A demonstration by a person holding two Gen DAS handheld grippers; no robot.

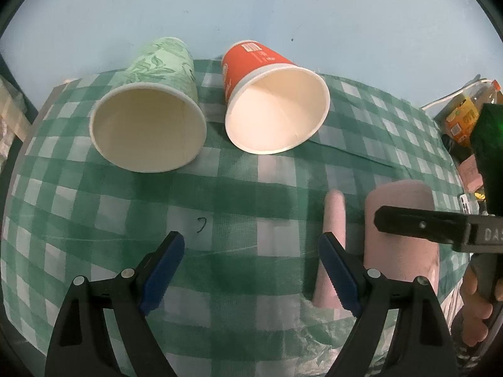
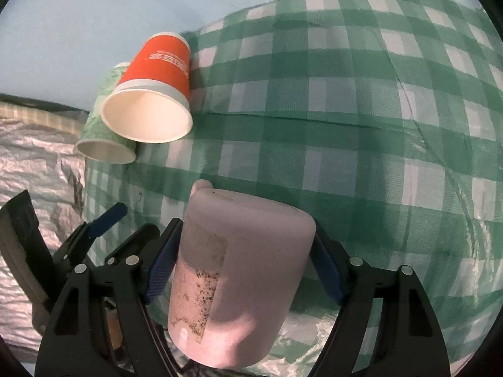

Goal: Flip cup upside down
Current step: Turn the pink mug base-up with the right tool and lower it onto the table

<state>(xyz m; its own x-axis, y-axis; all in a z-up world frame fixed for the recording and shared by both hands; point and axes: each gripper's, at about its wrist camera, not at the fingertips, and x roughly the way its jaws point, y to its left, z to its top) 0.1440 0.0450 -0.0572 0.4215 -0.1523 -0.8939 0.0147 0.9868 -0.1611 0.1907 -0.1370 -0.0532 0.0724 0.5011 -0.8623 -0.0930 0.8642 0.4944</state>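
A pink mug [image 2: 239,279] with a handle sits between the blue pads of my right gripper [image 2: 242,267], which is shut on it; its flat end faces away from the camera. In the left wrist view the mug [image 1: 399,235] stands at the right with my right gripper's finger [image 1: 418,224] across it. My left gripper [image 1: 251,270] is open and empty over the checked cloth, just left of the mug. A green paper cup [image 1: 151,116] and a red paper cup [image 1: 273,100] lie on their sides at the far end, mouths toward me.
The table carries a green-and-white checked cloth [image 1: 239,194]. The red cup [image 2: 154,94] and green cup [image 2: 103,138] lie near its left edge, beside crinkled silver foil [image 2: 34,163]. Bottles and packets [image 1: 465,116] stand off the right side. A pale blue wall is behind.
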